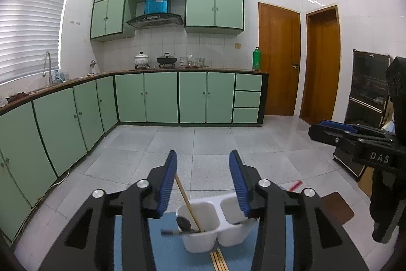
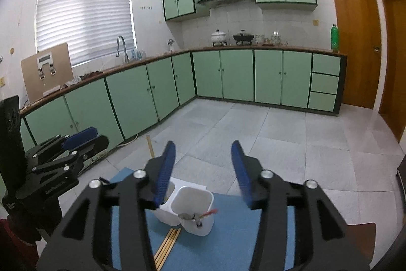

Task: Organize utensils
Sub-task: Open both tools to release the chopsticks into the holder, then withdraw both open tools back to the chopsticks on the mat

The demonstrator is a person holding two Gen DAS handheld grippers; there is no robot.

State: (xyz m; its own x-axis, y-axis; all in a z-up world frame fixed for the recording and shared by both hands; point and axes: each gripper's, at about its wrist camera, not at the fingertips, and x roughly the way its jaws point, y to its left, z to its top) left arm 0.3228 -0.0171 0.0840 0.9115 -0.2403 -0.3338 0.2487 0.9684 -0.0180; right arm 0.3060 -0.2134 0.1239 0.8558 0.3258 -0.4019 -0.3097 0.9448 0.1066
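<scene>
Left gripper [image 1: 203, 159]: fingers [image 1: 167, 184] parted about halfway, blue pads facing each other, nothing held.
Right gripper [image 2: 203, 150]: fingers [image 2: 165, 174] parted about halfway too, nothing held.
Loose chopsticks [image 1: 217, 260]: lying flat on the mat, below and between the left fingers, ends toward the cup; in the right view, low and under the left finger.
Mat [image 2: 228, 240]: blue, spread on the tabletop under both sets of fingers.
Tabletop [image 1: 337, 207]: brown corner showing past the mat, beyond the right finger in the left view.
Twin cup [image 1: 200, 227]: white, two compartments side by side, standing on the mat low between the fingers in both views.
Compartment nearer the left gripper: holds a tilted chopstick [image 1: 189, 205] whose top reaches up beside the left finger, plus a dark spoon [image 1: 184, 224].
Compartment nearer the right gripper [image 2: 192, 210]: holds a metal spoon [image 2: 186, 216] and a red-handled piece [image 2: 209, 213]; kind of utensil too blurred to tell.
Other gripper: right one seen at the far right edge of the left view; left one at the far left edge of the right view.
Floor [image 1: 215, 144]: grey tiles beyond the fingertips.
Cabinets [image 1: 162, 98]: green, along the far wall.
Doors [image 1: 279, 62]: brown, beyond the right finger.
</scene>
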